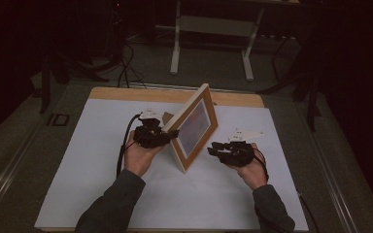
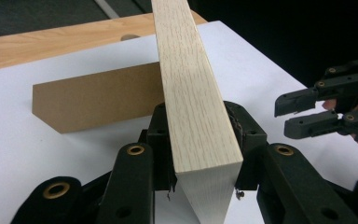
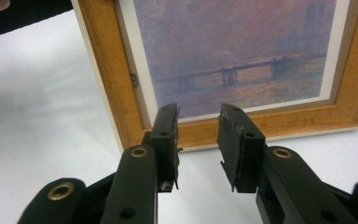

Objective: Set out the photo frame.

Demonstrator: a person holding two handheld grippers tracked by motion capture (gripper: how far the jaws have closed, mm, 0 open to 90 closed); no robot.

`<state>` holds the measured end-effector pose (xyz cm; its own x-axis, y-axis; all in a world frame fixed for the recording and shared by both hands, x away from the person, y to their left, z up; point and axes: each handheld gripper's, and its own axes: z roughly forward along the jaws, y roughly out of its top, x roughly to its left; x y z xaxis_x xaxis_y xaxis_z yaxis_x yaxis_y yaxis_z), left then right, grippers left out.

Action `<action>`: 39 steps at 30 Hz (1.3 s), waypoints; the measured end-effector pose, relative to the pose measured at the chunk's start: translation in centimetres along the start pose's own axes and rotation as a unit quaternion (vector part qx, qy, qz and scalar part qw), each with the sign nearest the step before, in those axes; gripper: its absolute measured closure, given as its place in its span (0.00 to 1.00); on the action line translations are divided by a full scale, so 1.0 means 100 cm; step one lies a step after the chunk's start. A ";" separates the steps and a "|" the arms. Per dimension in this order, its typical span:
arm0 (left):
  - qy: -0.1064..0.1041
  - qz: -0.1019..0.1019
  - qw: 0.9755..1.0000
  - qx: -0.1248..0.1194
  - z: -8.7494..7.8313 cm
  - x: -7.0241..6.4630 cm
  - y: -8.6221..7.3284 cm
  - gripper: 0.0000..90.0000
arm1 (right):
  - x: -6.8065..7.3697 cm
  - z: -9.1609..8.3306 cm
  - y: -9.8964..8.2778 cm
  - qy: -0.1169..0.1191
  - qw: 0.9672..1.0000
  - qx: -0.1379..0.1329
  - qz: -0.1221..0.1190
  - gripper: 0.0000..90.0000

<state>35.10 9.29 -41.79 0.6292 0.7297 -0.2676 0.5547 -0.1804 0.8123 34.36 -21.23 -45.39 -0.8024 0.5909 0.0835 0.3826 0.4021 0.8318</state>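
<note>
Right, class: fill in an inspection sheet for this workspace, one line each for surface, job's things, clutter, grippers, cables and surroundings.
Surface: white sheet on a wooden table.
Job's things: picture frame stands tilted, brown back stand behind it.
Clutter: nothing seen.
Grippers: left gripper clamps the frame's side edge; right gripper open, facing the frame's front, apart from it.
Cables: black cable trails from the left gripper.
Surroundings: dark room, white table legs beyond.
</note>
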 end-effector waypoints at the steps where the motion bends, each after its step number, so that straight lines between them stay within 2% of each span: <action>1: -0.003 0.001 1.000 0.002 -0.001 0.002 0.000 0.76 | 0.000 0.000 0.000 0.000 1.000 0.000 0.000 0.75; 8: -0.037 -0.003 0.999 0.007 -0.003 0.016 0.002 0.76 | -0.002 -0.001 0.001 -0.005 1.000 0.002 -0.001 0.75; 15: -0.074 -0.017 0.997 0.005 -0.006 0.032 0.001 0.78 | -0.003 -0.002 0.001 -0.007 1.000 0.001 -0.002 0.75; 18: -0.085 -0.016 0.996 0.007 -0.007 0.035 0.002 0.78 | -0.003 -0.003 0.001 -0.009 1.000 0.001 -0.001 0.75; 27: -0.100 0.001 0.995 0.017 -0.009 0.040 0.004 0.78 | -0.005 -0.007 0.005 -0.014 1.000 -0.003 -0.004 0.75; 39: -0.126 0.016 0.991 0.033 -0.011 0.049 0.006 0.78 | -0.014 -0.010 0.008 -0.031 0.999 0.001 -0.005 0.75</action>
<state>37.98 13.49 -42.02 0.7591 0.5362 -0.3692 0.5607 -0.2502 0.7894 35.36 -22.43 -44.32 -0.7759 0.6295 0.0409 0.3756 0.4090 0.8317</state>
